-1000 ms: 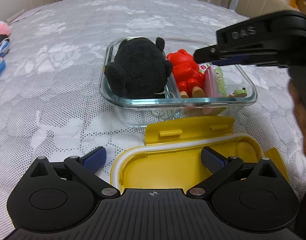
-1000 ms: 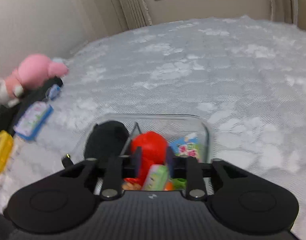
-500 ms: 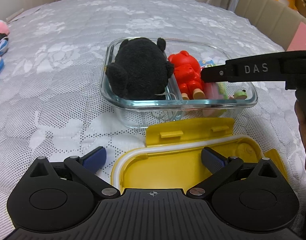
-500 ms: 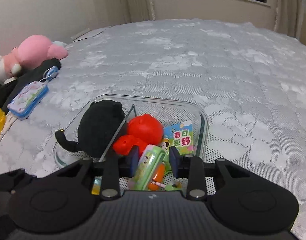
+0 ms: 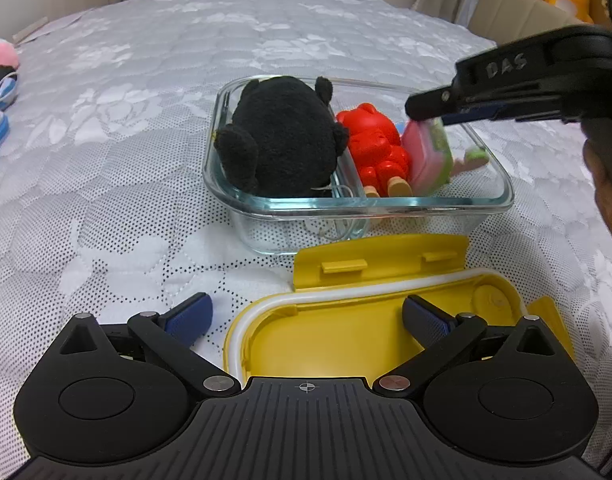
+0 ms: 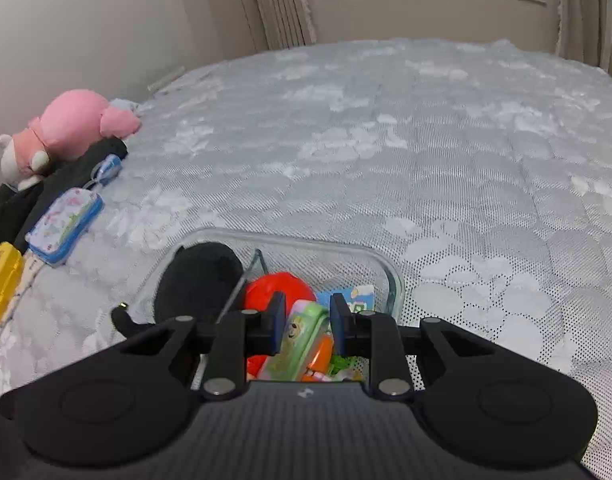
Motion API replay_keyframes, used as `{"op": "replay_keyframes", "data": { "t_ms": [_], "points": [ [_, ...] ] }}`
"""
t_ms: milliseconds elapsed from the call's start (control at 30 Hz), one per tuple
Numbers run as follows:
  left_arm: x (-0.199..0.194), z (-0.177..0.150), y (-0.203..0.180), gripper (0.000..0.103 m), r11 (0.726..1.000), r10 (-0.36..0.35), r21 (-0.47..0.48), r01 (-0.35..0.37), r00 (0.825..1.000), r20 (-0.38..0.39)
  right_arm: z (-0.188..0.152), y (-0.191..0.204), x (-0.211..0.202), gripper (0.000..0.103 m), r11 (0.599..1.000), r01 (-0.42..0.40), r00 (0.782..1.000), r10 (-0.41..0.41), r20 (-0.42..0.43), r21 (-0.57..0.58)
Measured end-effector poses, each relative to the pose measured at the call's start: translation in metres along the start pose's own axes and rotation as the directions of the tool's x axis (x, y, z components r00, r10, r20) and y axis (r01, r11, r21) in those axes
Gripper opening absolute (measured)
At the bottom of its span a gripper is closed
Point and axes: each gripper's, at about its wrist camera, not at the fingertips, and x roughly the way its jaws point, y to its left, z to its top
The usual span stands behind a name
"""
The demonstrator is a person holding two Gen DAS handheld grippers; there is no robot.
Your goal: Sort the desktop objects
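right gripper (image 6: 307, 326) | raised since a second ago, clenched on pink-green case (image 5: 427, 156) | case lifted inside glass container (image 5: 501, 184), right compartment | left gripper (image 5: 306, 320) released over yellow lid (image 5: 379, 258)

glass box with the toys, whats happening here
A person is sorting toys into a divided glass container on a bed. The right gripper straddles a pink and green case in the right compartment, beside a red bear figure. The black plush fills the left compartment. The left gripper hangs open over the yellow lid.
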Motion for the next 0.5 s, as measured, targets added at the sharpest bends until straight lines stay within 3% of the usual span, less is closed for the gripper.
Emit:
{"op": "replay_keyframes", "data": {
  "t_ms": [333,500],
  "points": [
    [0.000,0.000,-0.001,0.103,1.000,0.003,0.005,-0.003,1.000,0.001,0.002,-0.012,-0.004,0.025,0.997,-0.049,0.999,0.049,0.006,0.052],
    [0.000,-0.001,0.000,0.103,1.000,-0.002,0.003,0.002,1.000,0.003,0.010,0.013,-0.002,0.032,0.994,0.096,0.993,-0.092,0.068,-0.051]
  ]
}}
